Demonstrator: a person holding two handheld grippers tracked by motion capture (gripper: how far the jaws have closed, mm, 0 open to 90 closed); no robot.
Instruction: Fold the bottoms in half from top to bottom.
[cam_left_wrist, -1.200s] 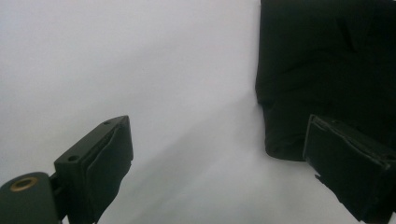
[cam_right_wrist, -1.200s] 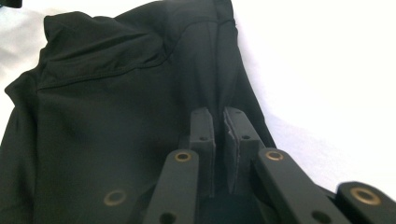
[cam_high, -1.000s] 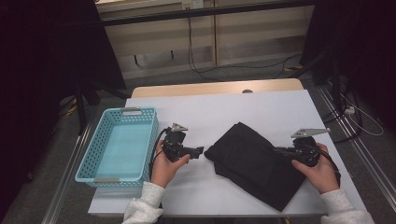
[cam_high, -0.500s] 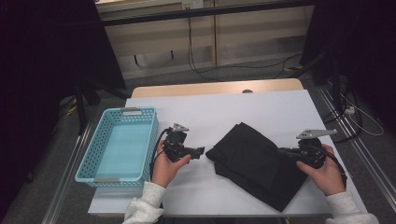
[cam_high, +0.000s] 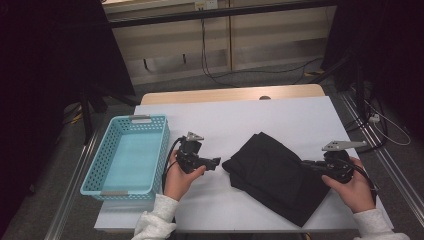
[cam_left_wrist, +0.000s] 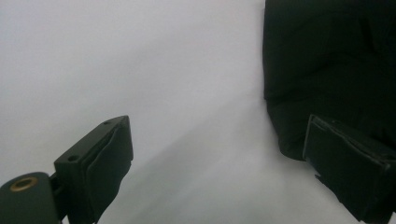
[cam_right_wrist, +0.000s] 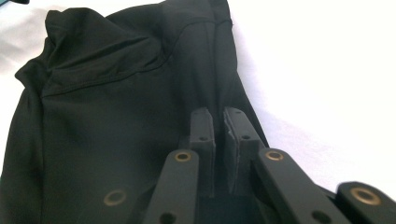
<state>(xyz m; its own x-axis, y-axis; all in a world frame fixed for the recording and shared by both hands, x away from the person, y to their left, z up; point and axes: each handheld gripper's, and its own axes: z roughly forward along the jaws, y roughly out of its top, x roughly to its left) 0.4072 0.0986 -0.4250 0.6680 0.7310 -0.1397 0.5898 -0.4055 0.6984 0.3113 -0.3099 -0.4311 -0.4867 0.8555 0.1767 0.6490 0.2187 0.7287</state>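
A folded black garment (cam_high: 275, 175) lay on the white table (cam_high: 250, 120), and I take it as my landmark. It sat toward my edge of the table, right of the middle, well apart from the blue basket (cam_high: 127, 152), which stood at the table's left side.

My left gripper (cam_high: 212, 163) was just beside the garment's left corner, between the garment and the basket and much nearer the garment. Its jaws were spread wide with bare table between them; in the left gripper view (cam_left_wrist: 224, 172) one jaw overlapped the garment's rounded edge (cam_left_wrist: 327, 70), though I could not tell whether it touched the cloth.

My right gripper (cam_high: 306, 164) was over the garment's right side, pointing inward across it. In the right gripper view (cam_right_wrist: 219, 126) its jaws stood pressed nearly together, only a thin slit between the pads, right at the garment's (cam_right_wrist: 116, 102) right edge. Whether any cloth was pinched in that slit I could not tell. My hand (cam_high: 352, 187) held it from the garment's right.
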